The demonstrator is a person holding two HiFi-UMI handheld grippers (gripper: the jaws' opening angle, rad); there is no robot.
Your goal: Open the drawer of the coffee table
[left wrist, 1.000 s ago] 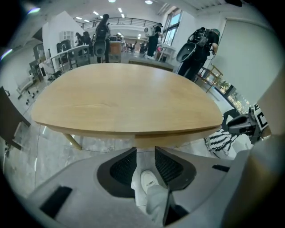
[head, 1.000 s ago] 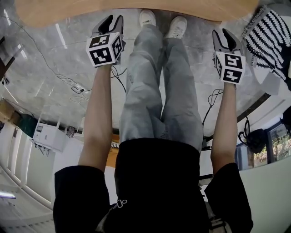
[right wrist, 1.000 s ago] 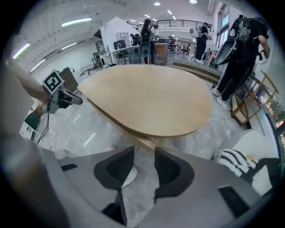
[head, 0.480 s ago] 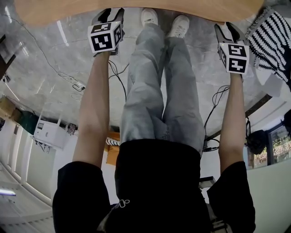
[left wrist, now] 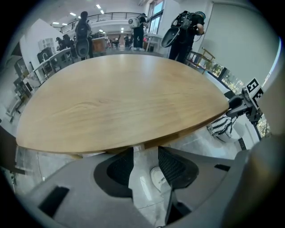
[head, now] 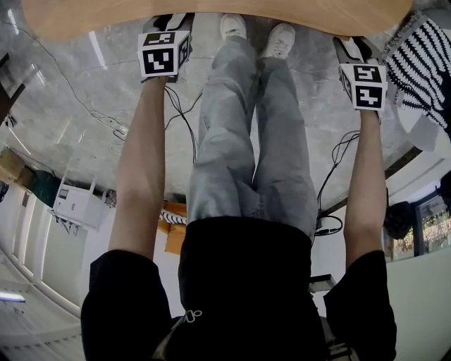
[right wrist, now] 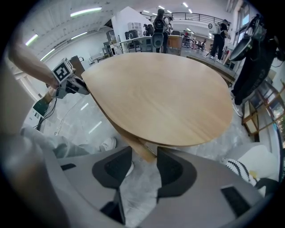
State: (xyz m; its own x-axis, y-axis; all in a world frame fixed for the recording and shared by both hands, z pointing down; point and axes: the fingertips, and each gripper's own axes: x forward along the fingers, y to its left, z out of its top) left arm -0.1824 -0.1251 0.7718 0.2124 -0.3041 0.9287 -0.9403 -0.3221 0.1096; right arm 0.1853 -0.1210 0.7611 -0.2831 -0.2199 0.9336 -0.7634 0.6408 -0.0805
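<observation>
Overhead, tips of left tool (left wrist: 145, 149) and right tool (right wrist: 144, 151) half lost under coffee table (head: 84, 20) edge; both spread wide, empty.

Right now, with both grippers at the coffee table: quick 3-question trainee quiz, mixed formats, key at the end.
1. True or false: the left gripper is shut on the edge of the wooden tabletop.
2. What is between the right gripper's jaws? A) a drawer handle B) nothing, only floor beyond C) a cable
3. Fill in: the black-and-white striped item lies at the ____ edge of the head view.
Key: 1 false, its jaws stand apart and empty. 2 B. 3 right.
</observation>
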